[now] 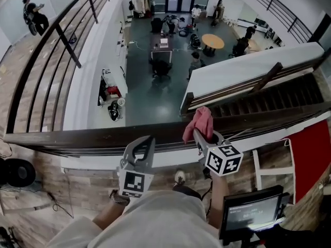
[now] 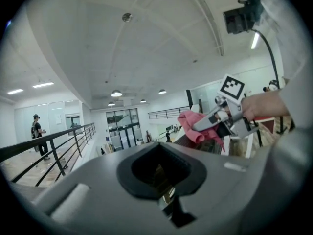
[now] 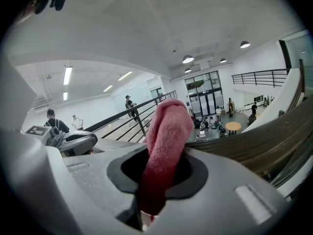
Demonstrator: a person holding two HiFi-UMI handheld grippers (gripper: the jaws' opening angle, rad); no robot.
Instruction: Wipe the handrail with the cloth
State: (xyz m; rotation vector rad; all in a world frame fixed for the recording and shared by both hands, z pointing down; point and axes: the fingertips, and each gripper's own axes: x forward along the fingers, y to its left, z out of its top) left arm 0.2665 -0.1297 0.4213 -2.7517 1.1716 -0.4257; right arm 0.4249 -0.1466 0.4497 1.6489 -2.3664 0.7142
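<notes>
A dark wooden handrail (image 1: 77,136) runs across the head view over an open atrium. My right gripper (image 1: 199,136) is shut on a pink cloth (image 1: 199,121), which stands up from the jaws just above the rail. In the right gripper view the cloth (image 3: 165,146) rises between the jaws of the right gripper (image 3: 155,176), with the handrail (image 3: 254,142) to the right. My left gripper (image 1: 148,141) hovers beside it at the rail, jaws together and holding nothing. From the left gripper (image 2: 160,169) view, the cloth (image 2: 191,123) and right gripper (image 2: 219,119) show at right.
Far below lies a floor with desks, a round table (image 1: 212,41) and people. A black railing (image 1: 57,40) lines a walkway at left, a staircase (image 1: 269,99) descends at right. A monitor (image 1: 252,212), a white frame (image 1: 269,170) and a red panel (image 1: 313,156) stand near my right.
</notes>
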